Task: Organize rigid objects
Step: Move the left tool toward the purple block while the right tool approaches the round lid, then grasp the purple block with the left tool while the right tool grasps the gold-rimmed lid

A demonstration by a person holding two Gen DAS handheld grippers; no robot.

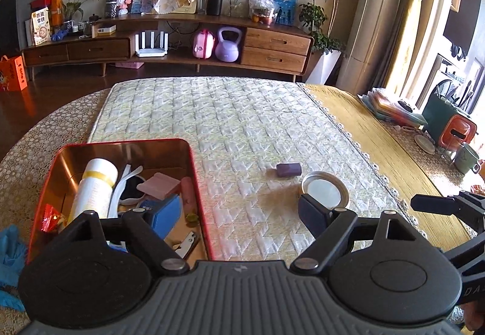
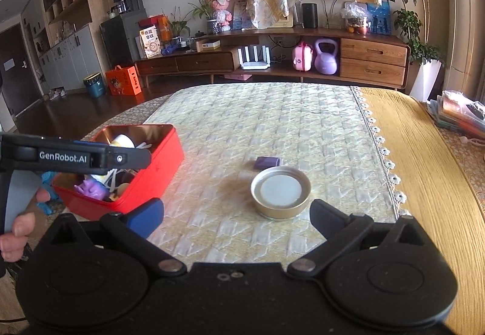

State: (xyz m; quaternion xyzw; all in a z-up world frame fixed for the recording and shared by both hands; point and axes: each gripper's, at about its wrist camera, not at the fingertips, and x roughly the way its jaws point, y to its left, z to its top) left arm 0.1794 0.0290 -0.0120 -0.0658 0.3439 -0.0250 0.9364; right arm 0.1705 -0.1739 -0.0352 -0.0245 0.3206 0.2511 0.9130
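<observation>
A red tin box [image 1: 198, 183] [image 2: 157, 165] sits on the quilted mat at the left, holding a white bottle [image 1: 94, 186], a pink block [image 1: 157, 185], a blue box and other small items. A round metal jar lid [image 1: 326, 191] [image 2: 281, 192] and a small purple block [image 1: 288, 169] [image 2: 266, 162] lie on the mat to its right. My left gripper [image 1: 239, 213] is open, its left finger over the tin, its right finger by the lid. My right gripper [image 2: 236, 213] is open and empty, just short of the lid.
The quilted mat [image 1: 230, 120] covers a table with a yellow cloth [image 2: 424, 171] at the right. A green mug [image 1: 466, 157], an orange-green container and stacked folders stand at the far right. A blue cloth [image 1: 10, 247] lies left of the tin.
</observation>
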